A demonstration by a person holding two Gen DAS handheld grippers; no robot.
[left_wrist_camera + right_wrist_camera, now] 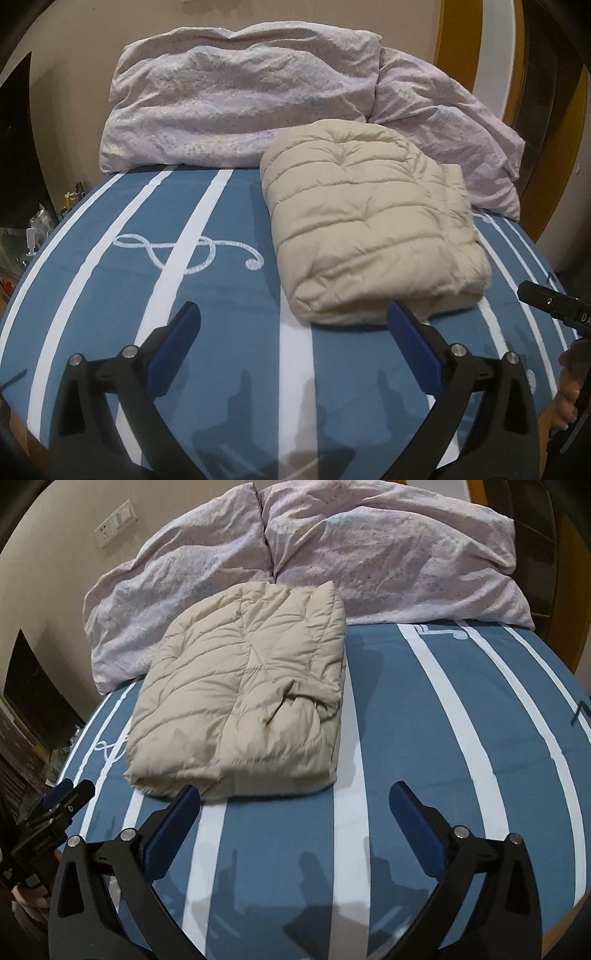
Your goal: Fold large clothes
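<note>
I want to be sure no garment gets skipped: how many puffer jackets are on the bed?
1. The cream puffer jacket lies folded on the striped blue bedsheet, just before the lilac bedding. Any under that bedding would be hidden.

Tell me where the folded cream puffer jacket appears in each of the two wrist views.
Left wrist view: the folded cream puffer jacket lies right of centre, above the right finger.
Right wrist view: it lies left of centre, above the left finger.
Shared landmark: the crumpled lilac duvet behind it.
</note>
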